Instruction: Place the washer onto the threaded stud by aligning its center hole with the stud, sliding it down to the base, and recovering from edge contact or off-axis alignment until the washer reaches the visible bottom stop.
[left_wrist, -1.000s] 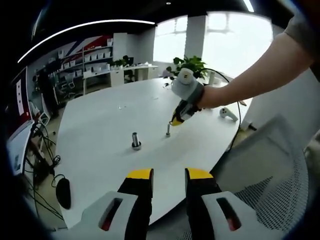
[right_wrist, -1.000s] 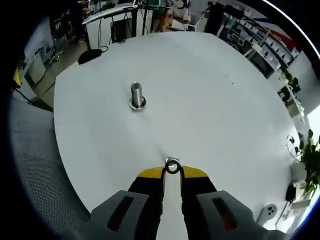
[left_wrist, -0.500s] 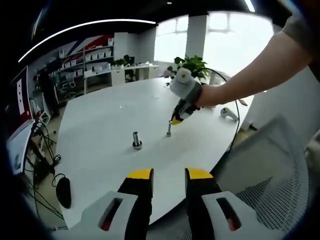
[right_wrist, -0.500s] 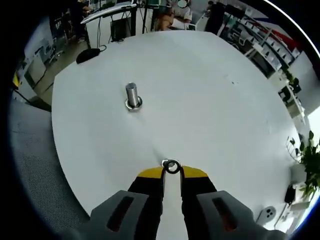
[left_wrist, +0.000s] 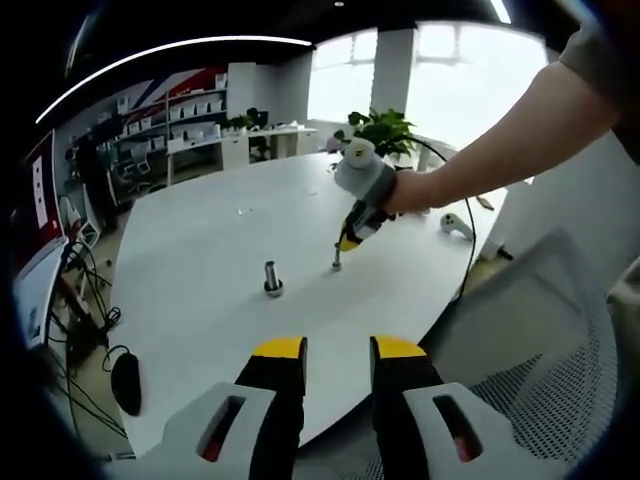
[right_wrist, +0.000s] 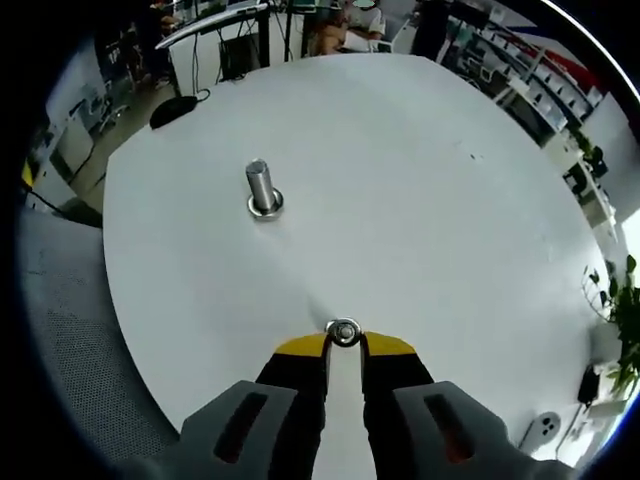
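A: What has moved since the earlier frame?

B: In the left gripper view the right gripper sits slightly further left and higher than a second ago. In the right gripper view the threaded stud lies a little further left in the frame.

A: Where is the washer relative to the fingers?

B: In the right gripper view, the washer is pinched between the yellow fingertips of the right gripper, at lower centre of the frame, its hole facing the camera. The stud stands upright on the white table at upper left, well apart from the washer.

A: And the left gripper?

B: The left gripper rises from the bottom centre of its own view, fingers parted with a gap, grasping nothing.

A: What is hard to make out?

B: In the left gripper view the washer is too small to tell. A short post stands just below the right gripper's tip; whether they touch cannot be told.
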